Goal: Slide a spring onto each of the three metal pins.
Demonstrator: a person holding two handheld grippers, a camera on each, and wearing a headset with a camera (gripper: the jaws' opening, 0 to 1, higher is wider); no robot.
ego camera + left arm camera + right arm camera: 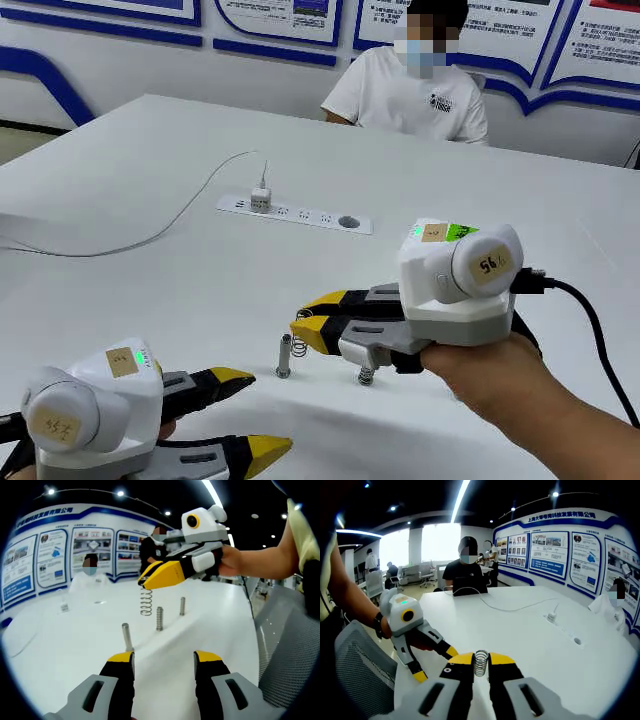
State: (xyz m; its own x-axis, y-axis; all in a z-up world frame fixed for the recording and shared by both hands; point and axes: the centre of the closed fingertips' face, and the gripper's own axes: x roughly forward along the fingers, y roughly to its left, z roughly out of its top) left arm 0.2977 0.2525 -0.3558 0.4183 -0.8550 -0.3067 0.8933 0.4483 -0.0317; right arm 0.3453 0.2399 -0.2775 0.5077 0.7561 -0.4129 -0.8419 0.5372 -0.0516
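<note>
My right gripper (306, 327) is shut on a loose spring (299, 346), which hangs down from its yellow tips just beside and above a bare metal pin (284, 356). In the left gripper view the spring (146, 602) dangles between the bare near pin (127, 636) and a middle pin (159, 618) that looks ribbed with a spring on it. A far pin (182, 606) also looks spring-covered, the same pin (366, 375) under my right gripper's body. The held spring (480, 662) sits pinched between the jaws. My left gripper (255, 412) stands open at the lower left, short of the pins.
A white power strip (295, 213) with a plugged charger and a thin cable (150, 238) lies mid-table. A person in a white shirt (410, 85) sits at the far edge. The white table (200, 290) stretches wide around the pins.
</note>
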